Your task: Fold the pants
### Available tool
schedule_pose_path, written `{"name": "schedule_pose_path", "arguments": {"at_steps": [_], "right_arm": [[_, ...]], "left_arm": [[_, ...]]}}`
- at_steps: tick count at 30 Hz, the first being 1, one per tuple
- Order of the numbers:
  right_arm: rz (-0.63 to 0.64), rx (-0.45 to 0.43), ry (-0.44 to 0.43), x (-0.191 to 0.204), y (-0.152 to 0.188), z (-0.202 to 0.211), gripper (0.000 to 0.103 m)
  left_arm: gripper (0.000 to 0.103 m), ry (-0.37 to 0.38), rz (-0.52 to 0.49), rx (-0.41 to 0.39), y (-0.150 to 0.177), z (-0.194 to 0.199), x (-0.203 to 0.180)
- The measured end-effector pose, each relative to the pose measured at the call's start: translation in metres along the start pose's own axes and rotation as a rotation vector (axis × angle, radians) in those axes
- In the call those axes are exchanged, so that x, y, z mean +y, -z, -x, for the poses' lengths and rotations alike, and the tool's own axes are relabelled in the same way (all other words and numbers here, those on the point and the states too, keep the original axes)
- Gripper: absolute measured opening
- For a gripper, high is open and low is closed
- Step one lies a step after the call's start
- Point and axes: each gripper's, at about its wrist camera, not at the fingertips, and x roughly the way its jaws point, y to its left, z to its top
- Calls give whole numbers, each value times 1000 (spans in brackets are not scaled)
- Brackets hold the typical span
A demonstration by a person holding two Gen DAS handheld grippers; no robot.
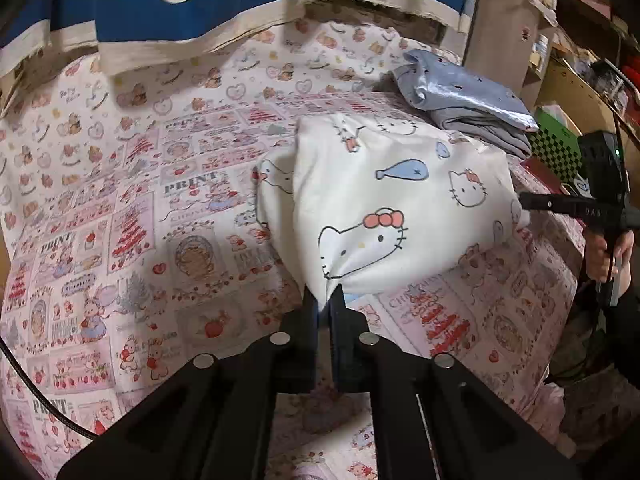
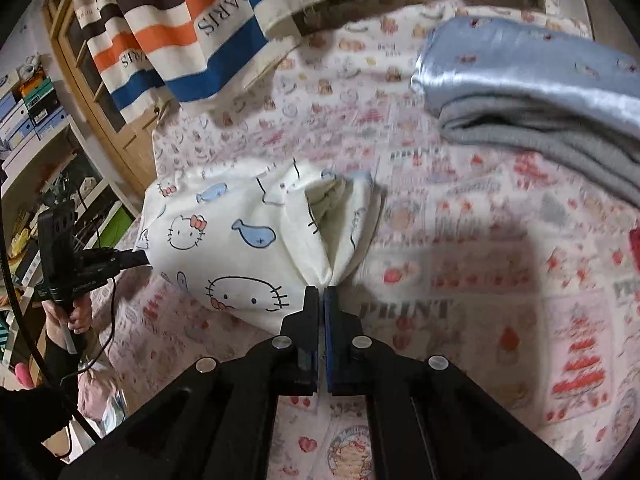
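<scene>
The white cartoon-cat print pants (image 1: pixel 384 200) are bunched and held up over the patterned bed sheet (image 1: pixel 140 208). My left gripper (image 1: pixel 323 300) is shut on one corner of the pants, and it shows at the left of the right wrist view (image 2: pixel 138 258) pinching the far edge. My right gripper (image 2: pixel 322 294) is shut on another corner of the pants (image 2: pixel 248 240), and it shows at the right of the left wrist view (image 1: pixel 524 200) at the pants' far edge. The cloth hangs stretched between the two grippers.
A folded stack of light blue and grey clothes (image 1: pixel 468 96) lies on the sheet beyond the pants, also in the right wrist view (image 2: pixel 540 92). A striped curtain (image 2: pixel 180 28) hangs at the back. Shelves with boxes (image 2: pixel 28 112) stand beside the bed.
</scene>
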Motion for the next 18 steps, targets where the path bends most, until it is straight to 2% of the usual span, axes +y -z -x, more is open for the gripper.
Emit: {"name": "schedule_pose_path", "arguments": {"at_steps": [1,2,4,5,6,10,13,16,17,18], "right_arm": [[-4,-16,2,0,-1,4,2],[-13,-50,16,0,-4,10,5],[-24,-110,36,-3,-13,23,19],[-33,-133,34,-4,-18,27,32],[-43,-148,28,-6,-24,29,38],[-74,-125,-35,-8,-48,16,38],[-120,-49,-101,-11,-57,-10,38],[-142,-17,-116,-11,-57,-28,34],[-146,-14,-110,-12,-57,-32,25],[-154,-21,-100,-14,-57,-35,6]], "left_arm": [[12,-6,-5,-13,-1,4,-2],[20,-6,-10,-34,-3,10,-3],[27,19,-10,-76,-10,22,-3],[27,33,-7,-92,-17,27,-3],[27,37,-4,-107,-24,31,-3],[31,16,-2,-122,-51,22,-6],[31,15,32,-89,-65,1,2],[30,10,64,-68,-75,-19,12],[20,12,71,-66,-78,-23,15],[6,16,75,-67,-80,-26,17]]}}
